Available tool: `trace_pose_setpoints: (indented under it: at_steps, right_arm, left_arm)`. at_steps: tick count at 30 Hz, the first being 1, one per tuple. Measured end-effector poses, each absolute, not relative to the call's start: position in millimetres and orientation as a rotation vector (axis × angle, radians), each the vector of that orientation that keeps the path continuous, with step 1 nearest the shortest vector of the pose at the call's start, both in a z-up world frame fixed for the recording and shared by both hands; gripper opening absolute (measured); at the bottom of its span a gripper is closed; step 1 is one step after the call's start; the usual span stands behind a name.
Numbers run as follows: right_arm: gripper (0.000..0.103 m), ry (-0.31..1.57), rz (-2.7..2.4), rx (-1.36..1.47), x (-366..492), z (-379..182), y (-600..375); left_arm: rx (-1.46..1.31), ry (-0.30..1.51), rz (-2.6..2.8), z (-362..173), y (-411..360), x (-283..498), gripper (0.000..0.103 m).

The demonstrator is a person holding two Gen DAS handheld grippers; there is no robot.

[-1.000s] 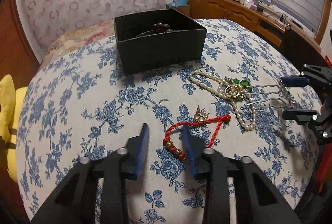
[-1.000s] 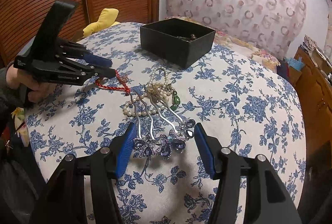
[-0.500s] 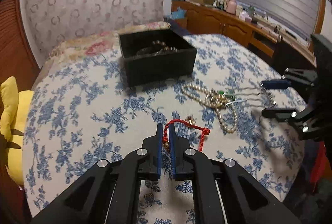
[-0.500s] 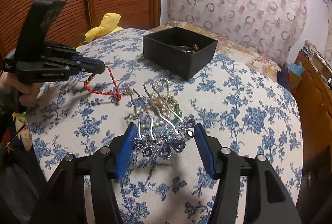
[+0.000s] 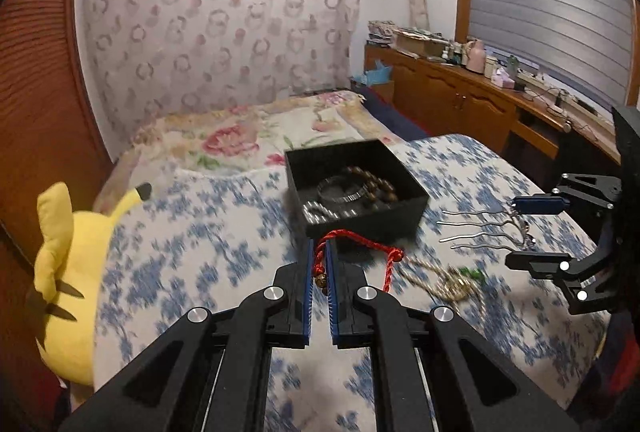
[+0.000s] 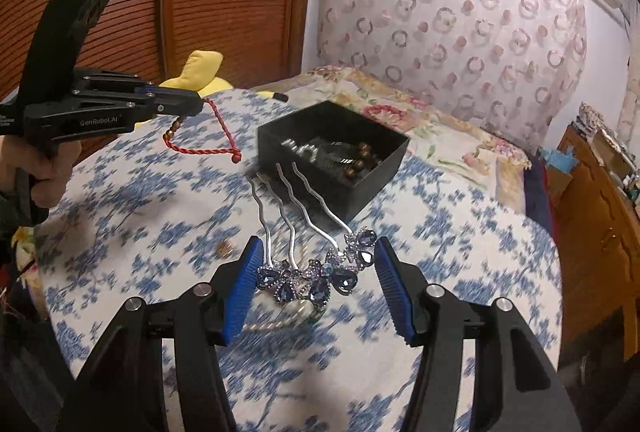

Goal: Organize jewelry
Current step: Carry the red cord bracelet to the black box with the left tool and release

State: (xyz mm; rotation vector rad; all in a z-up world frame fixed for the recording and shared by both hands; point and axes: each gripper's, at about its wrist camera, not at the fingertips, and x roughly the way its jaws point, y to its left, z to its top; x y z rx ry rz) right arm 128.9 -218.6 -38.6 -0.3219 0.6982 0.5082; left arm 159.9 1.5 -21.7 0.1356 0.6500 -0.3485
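2 claws: left claw [image 5: 319, 264] pinching red cord bracelet [image 5: 352, 244] near black box [image 5: 360, 220] rim.

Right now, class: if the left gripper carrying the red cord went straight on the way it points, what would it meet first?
Probably the black box: the left gripper, shut on the red cord bracelet, points at its near wall, though depth is unclear.

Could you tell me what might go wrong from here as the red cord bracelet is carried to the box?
The left gripper pinches only a short section of the red cord bracelet, so the dangling loop might catch the black box rim or slip free. The right gripper is open around the purple hair comb, which lies over the pearl necklace; lifting it could drag the pearls.
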Motion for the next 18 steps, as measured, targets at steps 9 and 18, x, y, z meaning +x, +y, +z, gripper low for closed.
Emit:
trace_pose_setpoints:
  at_steps: [9,18]
  right_arm:
    - [0.059,0.67,0.46,-0.319,164,-21,-224]
    - [0.06,0.672,0.432,-0.335,203,-12,-214]
  left_arm:
    - [0.154,0.629,-0.315,-9,-11,209,0.005]
    - [0.128,0.664,-0.299,-16,-27,249,0.006]
